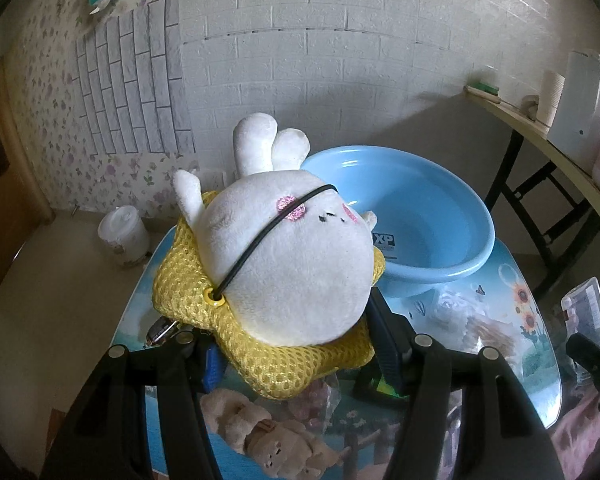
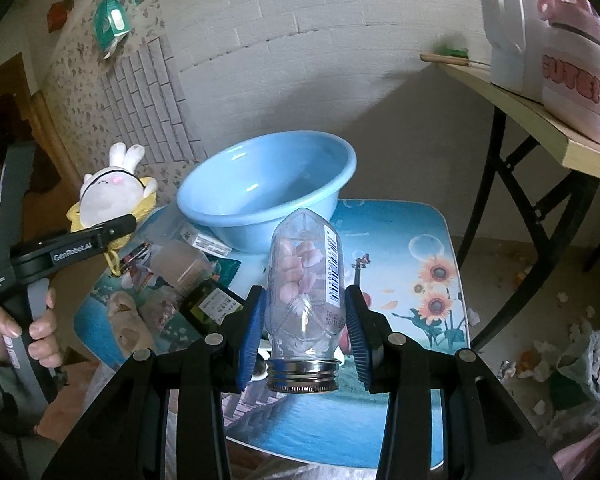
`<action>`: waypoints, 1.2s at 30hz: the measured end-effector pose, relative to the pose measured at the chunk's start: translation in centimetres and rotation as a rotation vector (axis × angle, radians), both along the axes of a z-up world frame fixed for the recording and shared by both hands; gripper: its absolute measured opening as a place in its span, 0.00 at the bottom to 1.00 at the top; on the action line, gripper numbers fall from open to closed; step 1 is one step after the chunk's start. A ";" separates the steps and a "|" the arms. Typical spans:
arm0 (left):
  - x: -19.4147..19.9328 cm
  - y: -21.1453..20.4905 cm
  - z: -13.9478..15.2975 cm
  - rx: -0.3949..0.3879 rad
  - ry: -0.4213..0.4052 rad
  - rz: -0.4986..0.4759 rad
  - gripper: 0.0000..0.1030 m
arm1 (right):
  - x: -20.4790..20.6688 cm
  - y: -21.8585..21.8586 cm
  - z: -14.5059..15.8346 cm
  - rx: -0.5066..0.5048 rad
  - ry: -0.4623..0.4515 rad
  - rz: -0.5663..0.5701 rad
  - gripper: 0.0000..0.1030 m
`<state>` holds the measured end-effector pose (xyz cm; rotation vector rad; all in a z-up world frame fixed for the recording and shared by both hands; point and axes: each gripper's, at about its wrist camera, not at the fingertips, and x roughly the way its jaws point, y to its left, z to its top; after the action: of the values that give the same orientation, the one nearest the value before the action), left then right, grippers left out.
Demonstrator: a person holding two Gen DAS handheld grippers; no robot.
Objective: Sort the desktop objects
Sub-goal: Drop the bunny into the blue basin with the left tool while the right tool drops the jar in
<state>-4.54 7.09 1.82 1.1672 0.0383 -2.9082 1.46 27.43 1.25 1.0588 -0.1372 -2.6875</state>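
My left gripper point(image 1: 300, 344) is shut on a white plush rabbit point(image 1: 288, 256) that sits on a yellow mesh star cushion point(image 1: 300, 364), held above the table just left of the blue basin point(image 1: 420, 216). It also shows in the right wrist view point(image 2: 108, 192). My right gripper point(image 2: 304, 320) is shut on a clear glass jar point(image 2: 306, 280) with pink pieces inside and a metal lid toward the camera, held above the table in front of the basin point(image 2: 268, 188).
The small table point(image 2: 420, 240) has a picture-printed top with sunflowers. On it lie a beige plush toy point(image 1: 268, 436), packets and a dark box point(image 2: 212, 304). A wooden side table point(image 2: 540, 120) stands right. A white bin point(image 1: 124, 236) sits on the floor.
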 end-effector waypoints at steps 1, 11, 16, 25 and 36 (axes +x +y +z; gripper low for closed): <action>0.0 0.0 0.0 0.003 -0.004 -0.001 0.59 | -0.2 0.0 0.1 -0.004 -0.001 0.003 0.35; -3.1 0.0 1.5 0.017 0.000 0.007 0.59 | -3.4 -0.8 2.0 -0.030 0.030 0.060 0.35; -4.8 0.3 2.1 0.027 0.017 0.008 0.59 | -5.5 -0.8 3.0 -0.038 0.046 0.094 0.35; -9.6 2.7 0.1 0.045 -0.048 -0.072 0.60 | -11.1 -2.3 1.6 -0.069 -0.016 0.156 0.35; -10.7 3.4 -1.4 -0.015 -0.074 -0.131 0.92 | -14.9 -5.9 0.1 -0.066 -0.075 0.194 0.36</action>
<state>-15.24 10.47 0.45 1.3220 -0.0623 -2.9667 -13.46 21.55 1.32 1.0936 -0.1294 -2.4559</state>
